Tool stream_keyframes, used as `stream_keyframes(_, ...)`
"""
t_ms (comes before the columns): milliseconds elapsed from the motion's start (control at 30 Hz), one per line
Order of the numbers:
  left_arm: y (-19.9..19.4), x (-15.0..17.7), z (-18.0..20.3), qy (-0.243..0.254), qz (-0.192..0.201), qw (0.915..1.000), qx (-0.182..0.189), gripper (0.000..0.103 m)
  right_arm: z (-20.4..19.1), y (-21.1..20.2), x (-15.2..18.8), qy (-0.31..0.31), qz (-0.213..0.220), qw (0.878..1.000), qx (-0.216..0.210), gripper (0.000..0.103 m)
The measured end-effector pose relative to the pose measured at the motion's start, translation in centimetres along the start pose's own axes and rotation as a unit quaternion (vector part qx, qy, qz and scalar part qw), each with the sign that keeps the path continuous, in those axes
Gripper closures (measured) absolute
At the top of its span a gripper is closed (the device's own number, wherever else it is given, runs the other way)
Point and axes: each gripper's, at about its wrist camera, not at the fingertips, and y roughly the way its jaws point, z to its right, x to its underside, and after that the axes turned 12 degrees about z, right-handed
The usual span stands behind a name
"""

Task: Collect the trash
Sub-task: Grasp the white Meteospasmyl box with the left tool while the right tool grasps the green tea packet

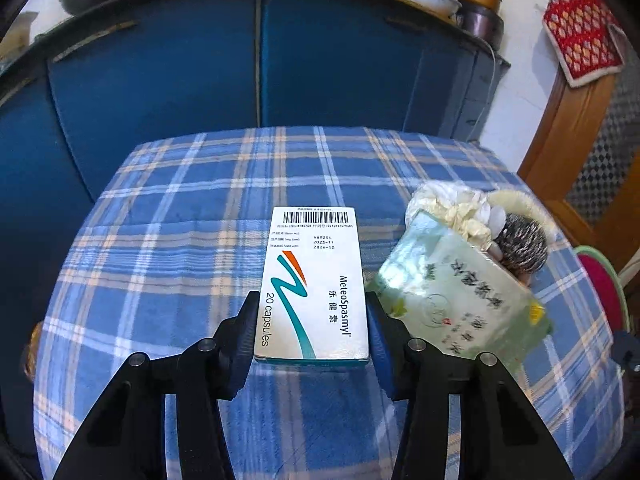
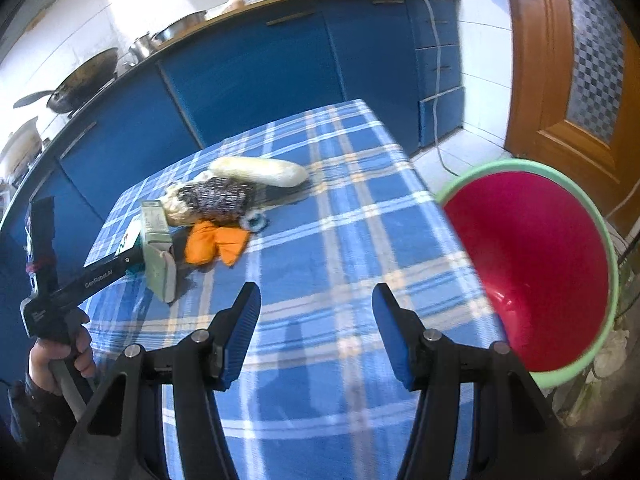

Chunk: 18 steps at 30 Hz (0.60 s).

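Left gripper angles down, jaws clamping medicine box.

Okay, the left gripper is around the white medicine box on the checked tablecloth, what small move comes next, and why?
Probably lift the white medicine box just clear of the blue checked tablecloth. The left gripper has its pads against both long sides, so the grip looks set, and the red basin with the green rim waits past the table's right edge, with the right gripper open and empty.
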Motion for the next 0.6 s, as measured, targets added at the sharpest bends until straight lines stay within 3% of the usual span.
stream_keyframes(600,-6.3,1.4,-4.5,-0.06,0.028,0.9969,-0.041,0.052,-8.6,3.7,-1.2,-0.056,-0.016,0.993,-0.099,0.043)
